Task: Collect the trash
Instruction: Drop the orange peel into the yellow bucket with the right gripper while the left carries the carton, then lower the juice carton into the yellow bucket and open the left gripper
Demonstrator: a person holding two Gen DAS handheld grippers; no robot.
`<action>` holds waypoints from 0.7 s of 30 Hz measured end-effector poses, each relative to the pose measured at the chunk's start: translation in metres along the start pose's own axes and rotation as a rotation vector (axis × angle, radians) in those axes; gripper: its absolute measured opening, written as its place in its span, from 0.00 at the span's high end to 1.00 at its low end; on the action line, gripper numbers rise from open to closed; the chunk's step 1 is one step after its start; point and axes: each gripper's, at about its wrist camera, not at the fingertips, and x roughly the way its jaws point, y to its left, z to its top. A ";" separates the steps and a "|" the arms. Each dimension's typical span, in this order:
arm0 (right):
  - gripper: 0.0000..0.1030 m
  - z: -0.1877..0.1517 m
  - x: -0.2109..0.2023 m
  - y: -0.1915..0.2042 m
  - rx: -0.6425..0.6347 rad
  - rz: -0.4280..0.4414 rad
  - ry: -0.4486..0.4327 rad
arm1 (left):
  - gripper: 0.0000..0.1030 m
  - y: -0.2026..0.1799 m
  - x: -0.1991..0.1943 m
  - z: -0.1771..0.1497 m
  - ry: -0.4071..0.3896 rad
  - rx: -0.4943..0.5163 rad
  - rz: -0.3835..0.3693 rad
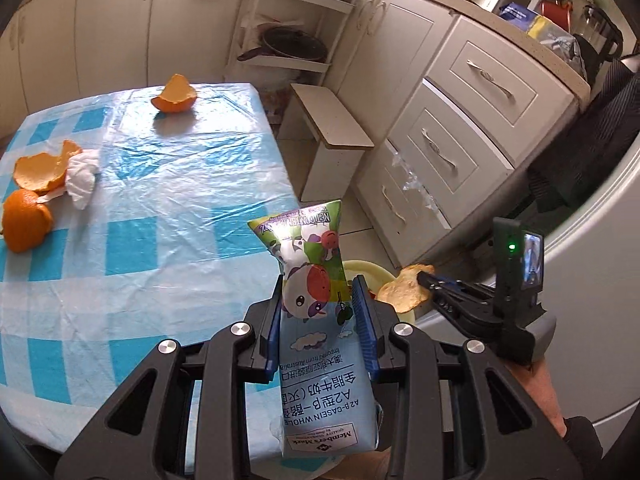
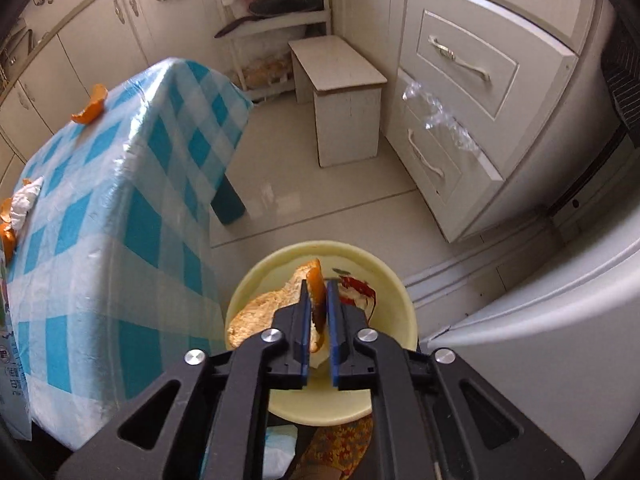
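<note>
Gripping a squashed milk carton (image 1: 316,320), the left hand-held gripper (image 1: 320,312) hangs past the corner of the checked surface (image 1: 140,208). Beside it, the right hand-held gripper (image 2: 319,320) sits over the yellow bin (image 2: 404,304) with an orange peel (image 2: 315,280) between barely parted pads; whether they press it cannot be told. More peels (image 1: 176,94) and a tissue (image 1: 82,178) lie well apart on the surface. Open floor (image 2: 320,200) lies beyond the bin.

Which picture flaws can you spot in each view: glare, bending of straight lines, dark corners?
Left wrist view: window glare whitens the plastic tablecloth around the far orange peel; drawer fronts bow; corners are black. Right wrist view: the floor shines mildly, the table edge curves, and the peel in the right claw stays sharp.
</note>
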 end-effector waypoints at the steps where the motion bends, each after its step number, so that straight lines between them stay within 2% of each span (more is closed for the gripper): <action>1: 0.63 -0.001 -0.001 -0.002 0.012 0.001 -0.002 | 0.71 -0.007 0.004 -0.001 0.003 0.008 -0.001; 2: 0.55 -0.001 -0.004 -0.005 0.025 0.003 -0.017 | 0.71 -0.015 0.008 -0.001 0.006 0.017 -0.002; 7: 0.53 0.007 -0.048 -0.025 0.140 0.079 -0.158 | 0.71 -0.048 0.029 -0.007 0.019 0.073 0.017; 11: 0.42 0.011 -0.094 -0.038 0.217 0.147 -0.316 | 0.71 -0.072 0.046 -0.013 0.034 0.118 0.030; 13: 0.41 0.014 -0.111 -0.044 0.238 0.157 -0.379 | 0.71 -0.083 0.056 -0.016 0.042 0.140 0.035; 16: 0.39 0.018 -0.129 -0.051 0.267 0.169 -0.443 | 0.71 -0.097 0.073 -0.020 0.062 0.160 0.034; 21: 0.37 0.022 -0.142 -0.064 0.306 0.197 -0.487 | 0.71 -0.118 0.098 -0.027 0.093 0.188 0.035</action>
